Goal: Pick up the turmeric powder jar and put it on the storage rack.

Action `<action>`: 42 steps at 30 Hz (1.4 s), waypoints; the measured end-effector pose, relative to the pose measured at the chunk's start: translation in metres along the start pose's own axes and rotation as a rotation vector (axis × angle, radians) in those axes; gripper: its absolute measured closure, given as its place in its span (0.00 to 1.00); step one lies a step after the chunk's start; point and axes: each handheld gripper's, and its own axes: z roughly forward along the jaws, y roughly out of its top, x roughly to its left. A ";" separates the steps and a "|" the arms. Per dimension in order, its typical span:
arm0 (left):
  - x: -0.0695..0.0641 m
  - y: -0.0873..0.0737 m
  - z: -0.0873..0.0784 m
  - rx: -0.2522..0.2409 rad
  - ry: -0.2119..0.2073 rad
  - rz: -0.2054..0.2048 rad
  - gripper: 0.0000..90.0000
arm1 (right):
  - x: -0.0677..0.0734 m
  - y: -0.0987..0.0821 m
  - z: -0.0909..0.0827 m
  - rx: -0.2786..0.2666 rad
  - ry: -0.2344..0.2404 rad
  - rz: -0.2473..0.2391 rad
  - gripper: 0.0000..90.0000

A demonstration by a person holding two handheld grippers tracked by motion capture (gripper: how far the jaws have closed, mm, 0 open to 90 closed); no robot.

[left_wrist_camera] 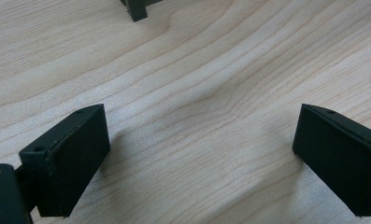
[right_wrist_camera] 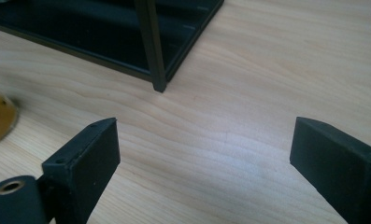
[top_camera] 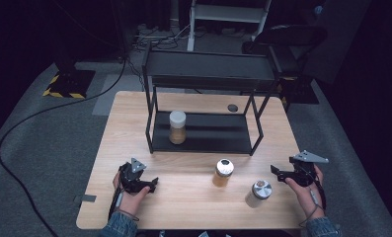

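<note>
Silver-capped, the pale jar (top_camera: 258,193) stands low right of centre, just beside the right gripper (top_camera: 276,171), whose jaws gape empty. An amber jar (top_camera: 223,173) stands apart to its left. Bare grained wood (top_camera: 183,197) separates these from the left gripper (top_camera: 153,184), likewise spread wide and empty.

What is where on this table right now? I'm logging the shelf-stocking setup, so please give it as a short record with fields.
surface: wooden table
rack: black two-tier shelf at the table's far side
on lower tier: white-lidded jar, upright, left part
on table: amber jar and pale jar, both upright, in front of the rack
left gripper: open, empty
right gripper: open, empty, beside the pale jar, apart from it
</note>
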 end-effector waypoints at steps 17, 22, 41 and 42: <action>0.000 0.000 0.000 -0.001 0.000 0.000 0.04 | 0.025 0.045 -0.026 0.004 -0.003 0.025 0.10; 0.000 0.000 0.000 0.000 0.000 -0.001 0.04 | 0.037 0.056 -0.024 0.004 0.013 0.013 0.10; 0.000 0.000 0.000 0.000 -0.002 0.000 0.04 | 0.080 0.082 -0.020 -0.026 0.056 0.002 0.11; 0.000 0.000 0.000 0.000 -0.002 0.001 0.04 | 0.083 0.083 -0.020 -0.026 0.058 -0.001 0.11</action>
